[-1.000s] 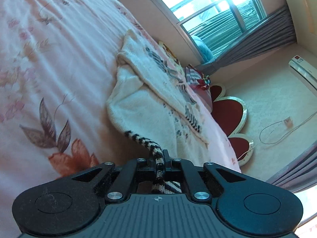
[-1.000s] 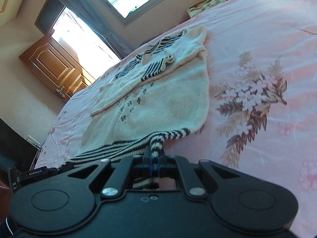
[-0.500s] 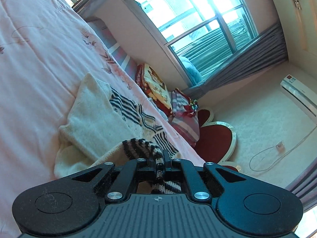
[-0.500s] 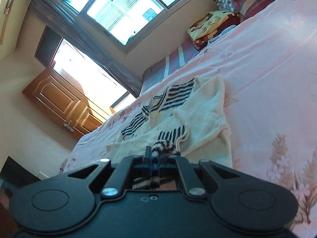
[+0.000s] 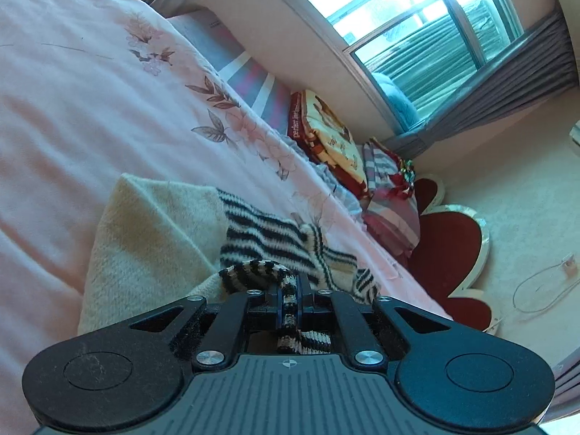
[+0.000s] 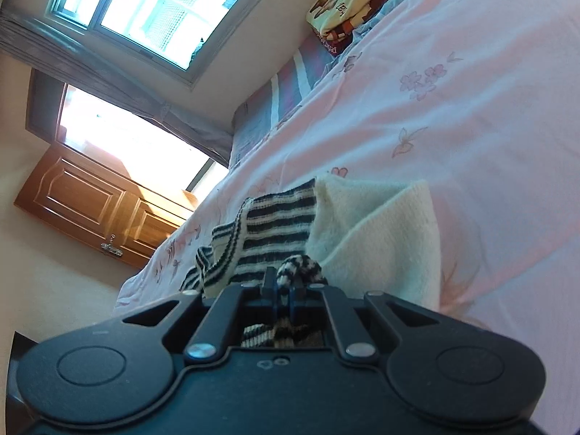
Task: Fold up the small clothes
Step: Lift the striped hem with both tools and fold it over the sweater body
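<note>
Pink floral bedspread point(image 5: 90, 116) fills most of both views; it serves as the folding surface. Pillows point(image 5: 326, 137) are stacked at the far end under the window point(image 5: 427, 25), well apart from the work. On the spread lies the small cream sweater point(image 5: 152, 239) with black-striped yoke, doubled over on itself, cream layers overlapping at the near side point(image 6: 391, 246). Left gripper point(image 5: 289, 290) is clamped on the striped hem point(image 5: 253, 270), a roll of ribbing pinched between its fingers, its tail trailing back into the gripper body. Right gripper point(image 6: 284, 290) likewise pinches a knot of the same striped ribbing point(image 6: 299, 268). Judgement: both hold the bottom edge, carried over toward the yoke so the garment halves; hem sits just above the lower layer, not yet laid down.
</note>
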Demonstrator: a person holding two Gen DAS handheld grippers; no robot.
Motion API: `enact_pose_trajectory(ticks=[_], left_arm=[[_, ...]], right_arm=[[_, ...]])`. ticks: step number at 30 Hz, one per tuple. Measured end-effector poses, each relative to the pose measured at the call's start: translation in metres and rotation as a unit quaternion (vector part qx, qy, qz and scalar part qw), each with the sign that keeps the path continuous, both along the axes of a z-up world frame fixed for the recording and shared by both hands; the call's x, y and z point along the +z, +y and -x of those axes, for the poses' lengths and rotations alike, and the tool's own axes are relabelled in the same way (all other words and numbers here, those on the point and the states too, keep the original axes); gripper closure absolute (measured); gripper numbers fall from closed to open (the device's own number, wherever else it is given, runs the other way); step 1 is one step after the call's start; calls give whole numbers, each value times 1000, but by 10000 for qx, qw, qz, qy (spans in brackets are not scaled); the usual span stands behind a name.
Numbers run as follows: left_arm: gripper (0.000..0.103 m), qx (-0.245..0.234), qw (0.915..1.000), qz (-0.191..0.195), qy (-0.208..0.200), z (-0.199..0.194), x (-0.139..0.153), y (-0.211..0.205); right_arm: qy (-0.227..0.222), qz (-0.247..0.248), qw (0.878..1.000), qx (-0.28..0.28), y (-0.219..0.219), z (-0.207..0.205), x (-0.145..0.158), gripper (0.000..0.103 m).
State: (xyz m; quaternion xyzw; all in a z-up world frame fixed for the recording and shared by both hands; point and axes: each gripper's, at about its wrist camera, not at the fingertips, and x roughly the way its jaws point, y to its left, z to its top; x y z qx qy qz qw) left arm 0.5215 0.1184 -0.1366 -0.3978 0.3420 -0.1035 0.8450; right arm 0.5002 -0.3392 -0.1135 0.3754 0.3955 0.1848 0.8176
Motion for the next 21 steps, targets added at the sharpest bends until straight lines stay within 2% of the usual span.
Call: enact_pose_trajectory(ticks=[1, 2, 3, 5, 6, 8, 9, 11, 12, 15, 19, 21], left_arm=[[97, 23, 9999, 101, -10, -6, -5, 1], [89, 50, 9999, 117, 2, -10, -9, 1], [65, 92, 9999, 60, -8, -14, -11, 0], [33, 282, 9994, -81, -195, -17, -12, -1], [32, 333, 9990, -91, -278, -18, -11, -1], [32, 311, 9988, -105, -354, -21, -10, 0], [32, 253, 9987, -259, -365, -22, -8, 0], [35, -20, 9959, -841, -330, -26, -1, -5], [46, -205, 9928, -1144, -298, -28, 2, -8], [62, -691, 9780, -1964, -116, -38, 5, -24], [69, -914, 9583, -2707, -15, -41, 7, -40], [72, -871, 9570, -2767, -24, -38, 7, -42]], right_arm=[[-87, 33, 10000, -22, 1, -4, 0, 82], [-189, 53, 9998, -70, 1, -9, 0, 69], [-273, 48, 9996, -108, 0, -13, 1, 65], [-365, 19, 9991, -202, 0, -17, 1, 59], [-387, 8, 9990, -232, 0, -18, 1, 58], [-440, 109, 9986, -268, 0, -17, 3, 56], [-474, 147, 9984, -268, -1, -16, 4, 56], [-613, 249, 9975, -253, -2, -11, 9, 55], [-671, 313, 9970, -228, -3, -10, 12, 55], [-637, 732, 9953, 44, 4, -13, 14, 56], [-735, 1295, 9881, 376, 20, -12, 19, 58], [-979, 1349, 9859, 172, 20, -4, 26, 58]])
